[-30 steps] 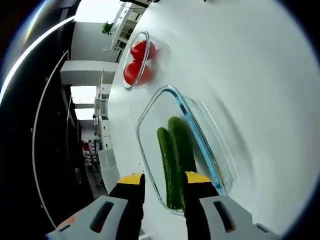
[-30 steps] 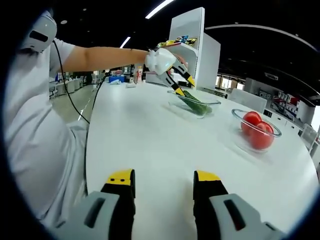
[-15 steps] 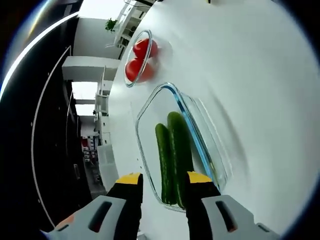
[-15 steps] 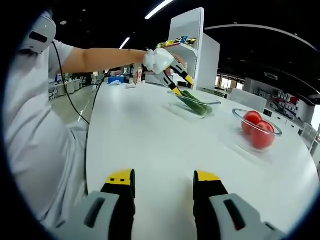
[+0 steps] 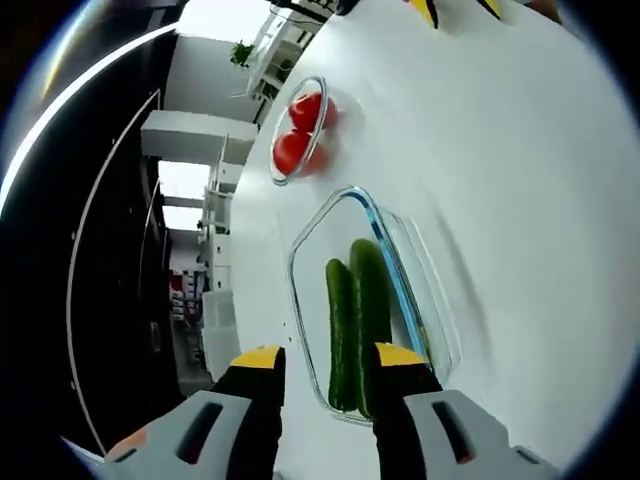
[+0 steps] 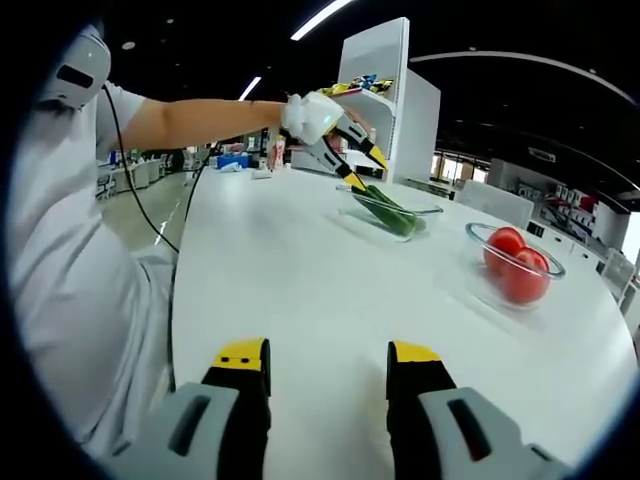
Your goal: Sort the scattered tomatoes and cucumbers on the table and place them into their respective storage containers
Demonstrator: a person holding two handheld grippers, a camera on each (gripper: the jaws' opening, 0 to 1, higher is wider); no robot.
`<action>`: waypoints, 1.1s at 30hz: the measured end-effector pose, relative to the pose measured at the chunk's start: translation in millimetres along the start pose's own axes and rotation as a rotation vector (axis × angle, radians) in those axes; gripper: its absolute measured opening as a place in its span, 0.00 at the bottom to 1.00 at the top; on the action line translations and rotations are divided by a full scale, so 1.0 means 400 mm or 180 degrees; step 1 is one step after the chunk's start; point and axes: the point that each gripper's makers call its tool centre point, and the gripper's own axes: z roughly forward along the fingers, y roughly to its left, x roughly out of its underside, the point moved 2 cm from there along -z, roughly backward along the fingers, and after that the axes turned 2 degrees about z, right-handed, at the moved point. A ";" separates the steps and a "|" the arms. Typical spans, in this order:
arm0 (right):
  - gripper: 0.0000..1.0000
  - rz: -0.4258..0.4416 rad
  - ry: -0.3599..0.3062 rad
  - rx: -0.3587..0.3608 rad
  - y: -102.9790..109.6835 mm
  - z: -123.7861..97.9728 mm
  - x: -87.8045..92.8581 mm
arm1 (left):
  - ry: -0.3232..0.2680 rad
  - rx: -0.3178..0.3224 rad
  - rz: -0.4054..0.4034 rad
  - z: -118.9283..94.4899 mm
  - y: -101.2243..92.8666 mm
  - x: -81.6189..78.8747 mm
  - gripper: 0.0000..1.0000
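Note:
Two green cucumbers (image 5: 355, 315) lie side by side in a rectangular glass dish (image 5: 318, 215) on the white table (image 5: 520, 200). My left gripper (image 5: 330, 360) is open, hanging just above the dish's near end with nothing between its fingers. Farther off, two red tomatoes (image 5: 300, 135) sit in a round glass bowl (image 5: 274, 165). In the right gripper view a gloved hand holds the left gripper (image 6: 368, 170) over the cucumbers (image 6: 392, 212) in the dish (image 6: 420, 208). To the right are the tomatoes (image 6: 512, 262) in their bowl (image 6: 485, 285). My right gripper (image 6: 328, 355) is open and empty, low over the table.
The person in a white shirt (image 6: 70, 280) stands along the table's left edge (image 6: 178, 290), one arm stretched across to the dish. A white shelf unit (image 6: 385, 70) rises behind the dish. The right gripper's yellow tips (image 5: 425, 8) peek in at the far side.
The left gripper has drawn back and risen a little from the dish, still open. The cucumbers, tomatoes and right gripper have stayed put.

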 end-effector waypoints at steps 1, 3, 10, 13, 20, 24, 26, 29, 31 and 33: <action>0.45 -0.0002 0.0001 -0.0001 0.001 0.001 -0.001 | -0.0011 -0.0007 -0.0037 0.000 0.001 -0.001 0.38; 0.45 -0.0010 -0.0001 -0.0008 0.003 0.003 -0.003 | -0.0042 -0.0026 -0.0106 -0.002 0.003 -0.003 0.38; 0.45 -0.0007 -0.0016 0.0023 -0.003 0.001 -0.007 | -0.0129 -0.0062 -0.0318 -0.007 0.002 -0.005 0.38; 0.45 0.0002 -0.0022 0.0035 -0.004 0.001 -0.008 | -0.0224 -0.0043 -0.0496 -0.014 0.002 -0.007 0.40; 0.45 0.0001 -0.0041 0.0064 -0.009 0.001 -0.010 | -0.0524 -0.0130 -0.1171 -0.043 0.042 0.007 0.42; 0.45 0.0019 -0.0069 0.0102 -0.016 0.002 -0.015 | -0.0714 -0.0244 -0.1575 -0.056 0.064 0.005 0.43; 0.45 0.0023 -0.0074 0.0111 -0.017 0.003 -0.017 | -0.0780 -0.0275 -0.1729 -0.059 0.071 0.007 0.42; 0.45 0.0030 -0.0094 0.0144 -0.020 0.004 -0.021 | -0.0833 -0.0164 -0.1973 -0.058 0.056 -0.003 0.40; 0.45 0.0043 -0.0121 0.0186 -0.027 0.001 -0.027 | -0.0864 -0.0176 -0.2000 -0.060 0.052 0.002 0.40; 0.45 0.0070 -0.0159 0.0239 -0.037 -0.004 -0.032 | -0.0905 -0.0186 -0.2143 -0.061 0.049 0.006 0.40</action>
